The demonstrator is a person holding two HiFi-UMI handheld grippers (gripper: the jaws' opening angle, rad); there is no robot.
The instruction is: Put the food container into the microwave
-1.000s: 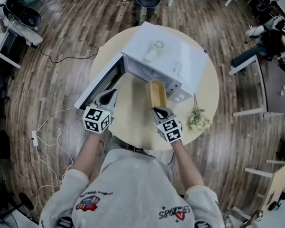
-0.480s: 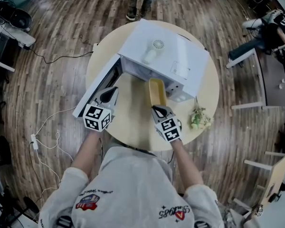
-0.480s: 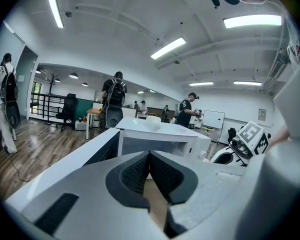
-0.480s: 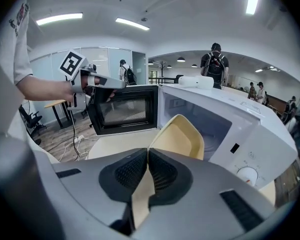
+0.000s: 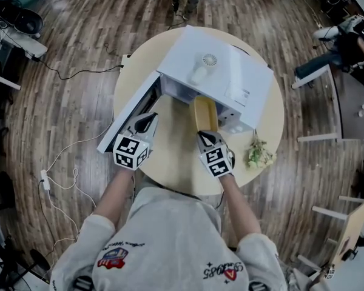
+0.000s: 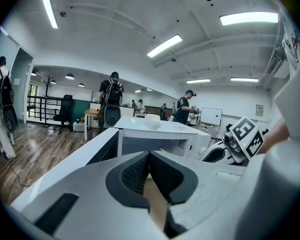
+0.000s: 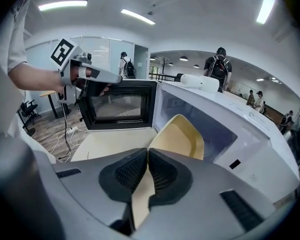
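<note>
A white microwave [image 5: 224,71] stands on the round table [image 5: 170,168] with its door [image 5: 128,113] swung open to the left. The yellow food container [image 5: 205,113] hangs tilted in front of the opening, its far end at the cavity's mouth. My right gripper [image 5: 205,137] is shut on its near rim; in the right gripper view the container [image 7: 179,136] runs from the pads toward the cavity [image 7: 215,129]. Beside the door's inner face, my left gripper [image 5: 148,121] is shut with nothing held, its pads [image 6: 140,171] meeting.
A small white fan [image 5: 201,66] lies on top of the microwave. A bunch of dried flowers [image 5: 256,153] lies on the table at the right. Cables [image 5: 60,174] trail over the wooden floor at left. A person [image 5: 346,41] sits at a desk to the far right.
Both grippers have moved toward the microwave. The container's far end now sits closer into the opening. The left gripper has shifted a little right, nearer the door.
</note>
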